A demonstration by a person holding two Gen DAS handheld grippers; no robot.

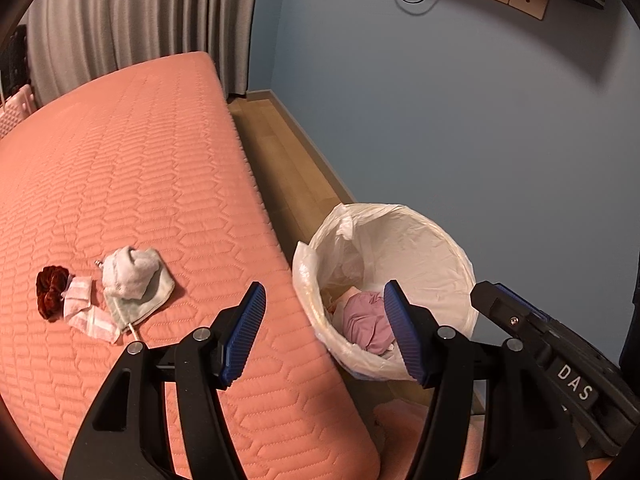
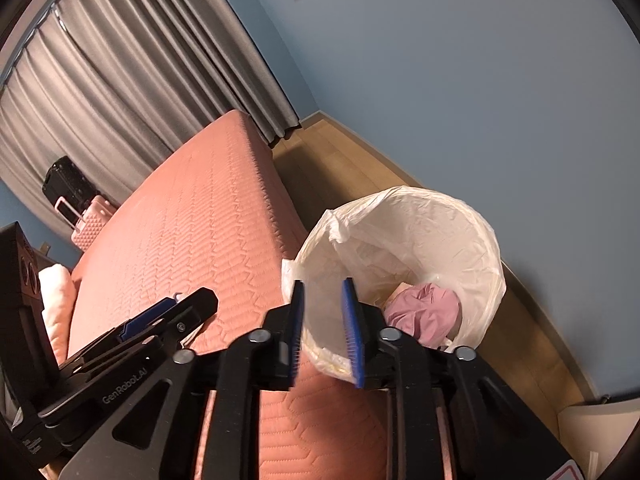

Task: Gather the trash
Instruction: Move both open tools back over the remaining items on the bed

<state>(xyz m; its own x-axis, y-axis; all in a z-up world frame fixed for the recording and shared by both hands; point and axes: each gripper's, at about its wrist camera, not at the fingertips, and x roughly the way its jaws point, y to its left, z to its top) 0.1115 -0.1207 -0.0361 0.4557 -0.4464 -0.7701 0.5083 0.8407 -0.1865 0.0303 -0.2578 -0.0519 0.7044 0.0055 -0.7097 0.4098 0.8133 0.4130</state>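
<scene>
Both my grippers hang empty over the bed's edge by the trash bin.

My left gripper (image 1: pixel 324 332) is spread wide; ahead to its left on the bed (image 1: pixel 140 168) lie a crumpled grey-white cloth (image 1: pixel 134 280), white wrappers (image 1: pixel 86 312) and a dark red scrunchie (image 1: pixel 50 294). My right gripper (image 2: pixel 326 332) stands partly spread, holding nothing, just before the lined trash bin (image 2: pixel 440 216), where a pink wad (image 2: pixel 426 314) lies.

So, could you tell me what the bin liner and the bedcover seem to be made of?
Bin liner: thin whitish plastic film, judging by its crinkles, slight sheen and translucent edge. Bedcover: matte salmon quilted fabric, shown by stitched repeating padded cells; exact fibre unclear.
</scene>
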